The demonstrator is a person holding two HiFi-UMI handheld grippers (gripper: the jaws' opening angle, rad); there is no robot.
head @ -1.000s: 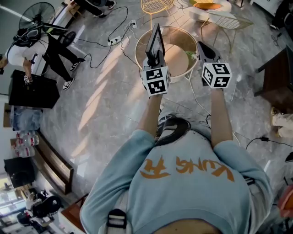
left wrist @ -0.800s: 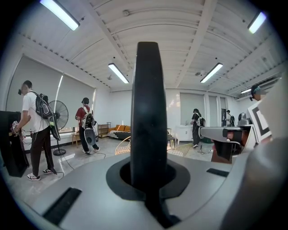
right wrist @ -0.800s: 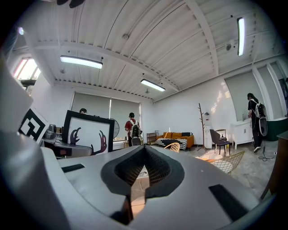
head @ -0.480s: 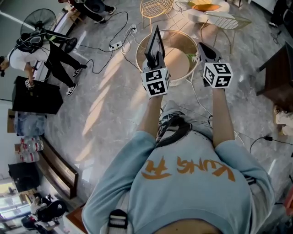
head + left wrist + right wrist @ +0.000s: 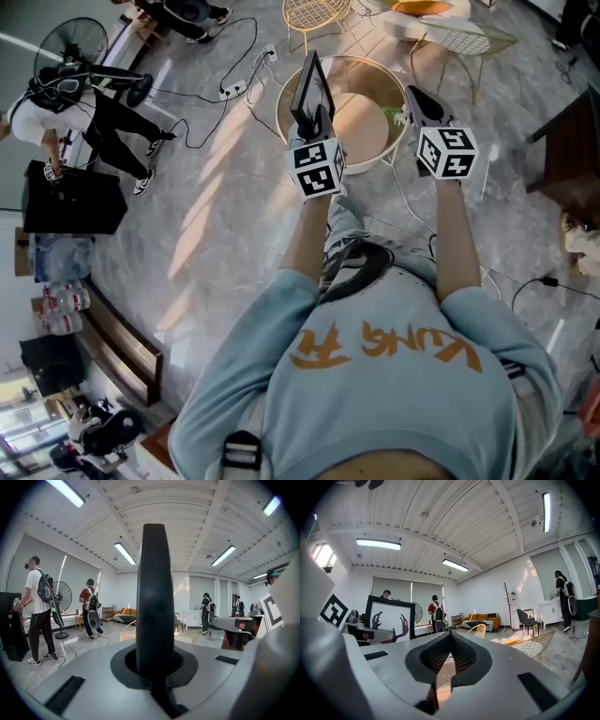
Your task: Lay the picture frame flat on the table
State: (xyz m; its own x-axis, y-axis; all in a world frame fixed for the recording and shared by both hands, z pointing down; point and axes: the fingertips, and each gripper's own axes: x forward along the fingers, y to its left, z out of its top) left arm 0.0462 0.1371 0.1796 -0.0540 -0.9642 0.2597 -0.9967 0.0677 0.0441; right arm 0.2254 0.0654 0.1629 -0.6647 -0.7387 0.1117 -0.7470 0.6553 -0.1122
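In left gripper view, only the dark edge of the picture frame (image 5: 154, 597) on show: face hidden, lower end lost between the jaws. In head view, hands hidden behind the marker cubes; cannot tell whether frame touches the round table (image 5: 370, 60). Left gripper (image 5: 316, 117) clamped on frame's lower edge, frame upright above it, over the table's near side. Right gripper (image 5: 418, 99) pressed together on nothing, alongside the left, frame off to its left. Both forearms stretched forward, roughly parallel.
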